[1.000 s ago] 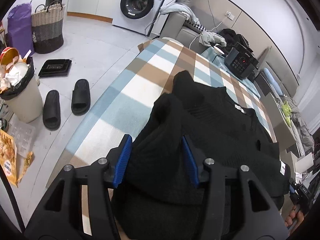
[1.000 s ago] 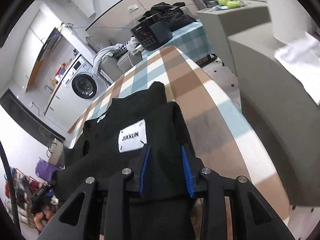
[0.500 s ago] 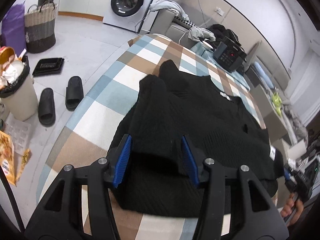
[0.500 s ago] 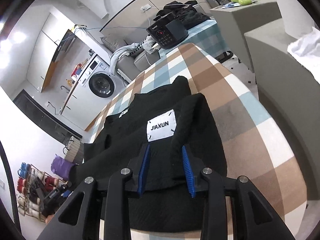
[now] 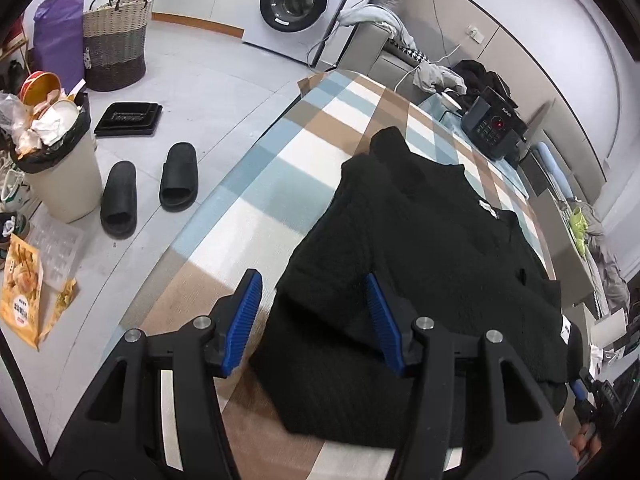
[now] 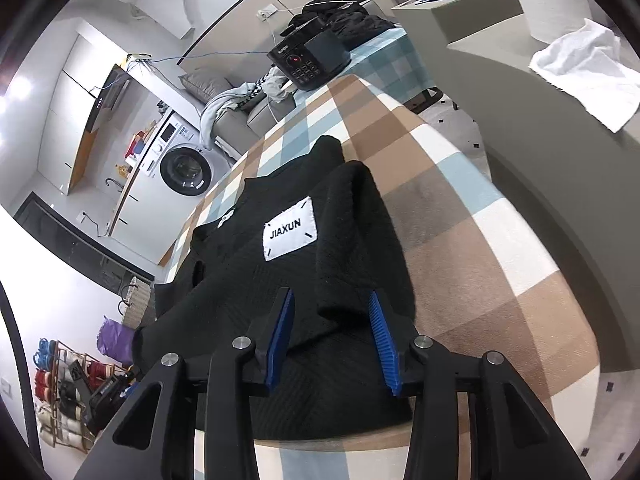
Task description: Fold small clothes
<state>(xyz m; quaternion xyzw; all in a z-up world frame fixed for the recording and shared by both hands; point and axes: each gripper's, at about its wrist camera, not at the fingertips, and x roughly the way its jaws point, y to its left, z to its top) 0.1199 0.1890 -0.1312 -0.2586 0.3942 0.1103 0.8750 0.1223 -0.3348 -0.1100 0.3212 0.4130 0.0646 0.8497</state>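
A black knit sweater [image 5: 420, 248] lies on the checked tablecloth [image 5: 256, 208], with its near part folded over the body. In the right wrist view the sweater [image 6: 240, 280] shows a white "JIAXUN" patch [image 6: 290, 228]. My left gripper [image 5: 314, 316] hovers over the sweater's near left corner, jaws opening. Fabric lies between the blue pads [image 5: 248, 308], but they do not press it. My right gripper [image 6: 330, 340] is at the near right side, jaws opening too. A folded flap edge lies loose between its pads [image 6: 382, 340].
A black keypad device [image 5: 492, 128] stands at the table's far end. On the floor to the left are two black slippers [image 5: 176, 176], a full bin [image 5: 60, 160] and a woven basket [image 5: 114, 36]. A white cloth [image 6: 588, 76] lies on the grey ledge to the right.
Both grippers let go of the fabric they held and drew back toward the near table edge, jaws wider. The folded part now rests flat on the sweater.
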